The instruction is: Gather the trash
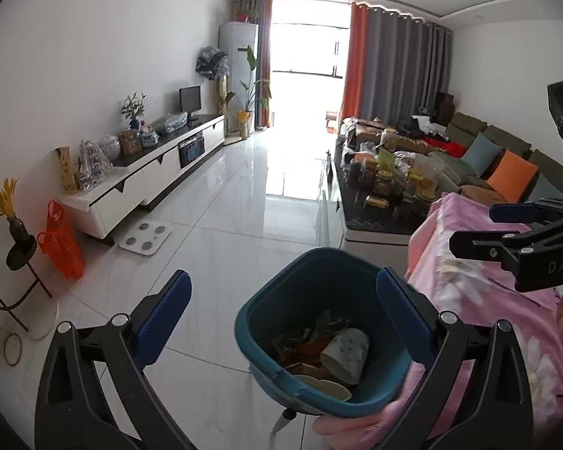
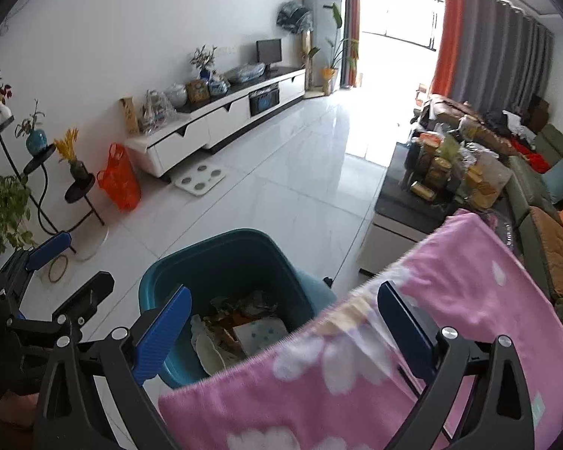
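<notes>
Left wrist view puts the teal trash bin right ahead of your left tongs, standing on the white tiled floor against the edge of a pink flowered blanket. Inside the bin you can see a white paper cup with blue dots lying on its side, a pale plate or lid at the near wall, and brown and orange wrappers behind them. Your left tongs are spread wide with nothing between them; the right-side pad overlaps the bin's rim in the picture, though you cannot tell if it touches.

From the right wrist view, your right tongs are also spread wide and hold nothing. They hang over the seam between bin and blanket, one pad in front of the bin's opening, the other over the pink cloth. The cup and plate show here too.

Farther out, a low dark bench beyond the blanket carries a crowd of jars and packets, with a green sofa and an orange cushion beside it. Across the floor lie a white bathroom scale, an orange plastic bag and a long white TV cabinet along the wall.
</notes>
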